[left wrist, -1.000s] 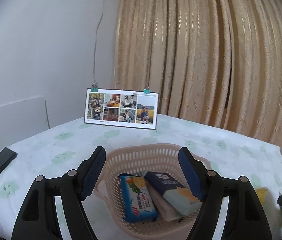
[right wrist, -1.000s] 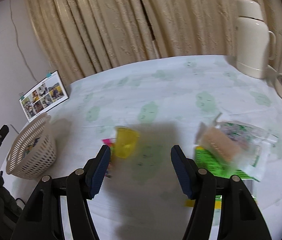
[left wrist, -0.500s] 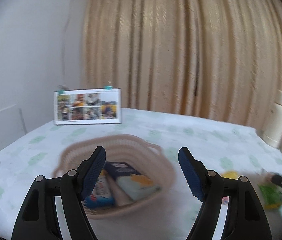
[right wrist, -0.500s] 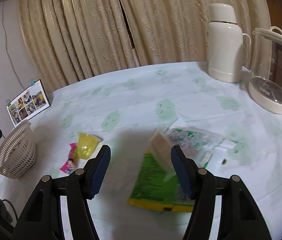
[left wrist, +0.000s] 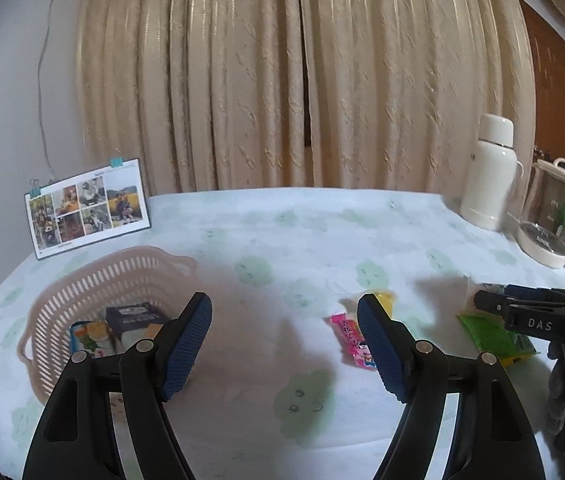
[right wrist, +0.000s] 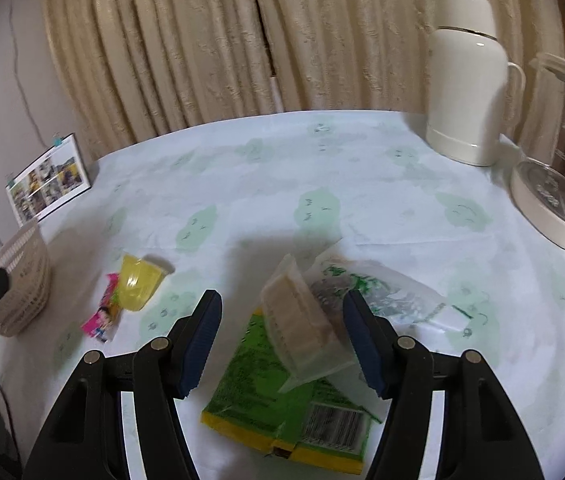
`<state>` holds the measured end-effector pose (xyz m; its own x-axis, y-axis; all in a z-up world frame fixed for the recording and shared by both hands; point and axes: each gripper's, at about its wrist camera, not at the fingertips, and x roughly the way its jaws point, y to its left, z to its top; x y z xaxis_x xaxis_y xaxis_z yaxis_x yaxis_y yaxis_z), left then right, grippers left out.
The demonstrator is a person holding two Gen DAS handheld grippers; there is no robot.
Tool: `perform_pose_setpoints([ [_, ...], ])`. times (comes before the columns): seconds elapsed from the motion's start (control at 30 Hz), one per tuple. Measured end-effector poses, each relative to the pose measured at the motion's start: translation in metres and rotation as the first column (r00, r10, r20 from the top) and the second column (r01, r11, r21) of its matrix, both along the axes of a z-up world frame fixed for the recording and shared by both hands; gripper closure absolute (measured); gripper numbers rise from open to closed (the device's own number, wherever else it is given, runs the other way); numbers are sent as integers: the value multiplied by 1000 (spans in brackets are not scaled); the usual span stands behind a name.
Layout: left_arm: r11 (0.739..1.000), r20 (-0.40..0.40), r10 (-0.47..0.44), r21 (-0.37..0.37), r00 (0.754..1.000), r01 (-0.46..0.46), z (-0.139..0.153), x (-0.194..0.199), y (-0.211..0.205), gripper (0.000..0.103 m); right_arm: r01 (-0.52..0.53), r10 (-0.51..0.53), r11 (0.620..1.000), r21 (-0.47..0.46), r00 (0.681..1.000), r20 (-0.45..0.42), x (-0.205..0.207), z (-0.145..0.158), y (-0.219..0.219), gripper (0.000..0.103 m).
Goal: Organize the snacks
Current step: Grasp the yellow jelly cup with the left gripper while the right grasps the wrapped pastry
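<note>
Right wrist view: the right gripper (right wrist: 278, 340) hangs wide open and empty over the clear cracker pack (right wrist: 302, 332), ready to pick it for the basket (right wrist: 22, 280); the left gripper (left wrist: 284, 344) is open and empty too.

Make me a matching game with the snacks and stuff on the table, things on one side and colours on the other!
Things:
1. jelly cup
2. basket
3. thermos
4. candy packet

Colours:
A. white
B. pink
C. yellow
D. beige

Pairs: 1-C, 2-D, 3-A, 4-B
</note>
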<state>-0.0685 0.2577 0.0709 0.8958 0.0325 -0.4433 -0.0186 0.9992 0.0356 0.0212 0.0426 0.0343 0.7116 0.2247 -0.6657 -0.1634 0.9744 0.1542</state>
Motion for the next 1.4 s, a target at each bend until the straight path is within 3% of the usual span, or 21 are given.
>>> perform_pose_setpoints([
  [0.17,999,-30,-38,19,999,38,-4,9,-12,27,-61,61,998,6,997,-39,-2,-7,9,53],
  [0.27,996,-83,-90,-24,992,88,-9,19,-16,27,-71,71,997,0,996,-55,-2,-11,12,60],
  [0.4,986,-179,-148,-109,973,130,-19,39,-19,27,-73,72,997,-5,994,-76,5,-13,14,63],
  [0.57,980,-233,-196,-74,953,183,-28,54,-35,27,-85,82,996,-26,993,-90,14,-15,22,64],
  [0.77,964,-324,-267,-84,908,253,-42,79,-54,28,-94,93,996,1,991,-92,14,-16,20,64],
  [0.83,961,-346,-276,-106,897,255,-47,89,-57,30,-93,94,996,11,991,-93,14,-17,18,64],
  [0.97,958,-372,-286,-137,883,252,-51,103,-56,44,-98,100,995,24,991,-93,13,-17,16,64],
  [1.1,959,-372,-282,-128,885,252,-51,112,-57,54,-98,101,995,35,990,-95,13,-17,15,64],
  [1.27,951,-398,-307,-166,865,261,-52,124,-58,54,-98,102,994,46,990,-95,12,-18,15,64],
  [1.4,954,-421,-301,-151,856,260,-59,133,-62,54,-98,102,994,52,990,-96,12,-18,14,64],
])
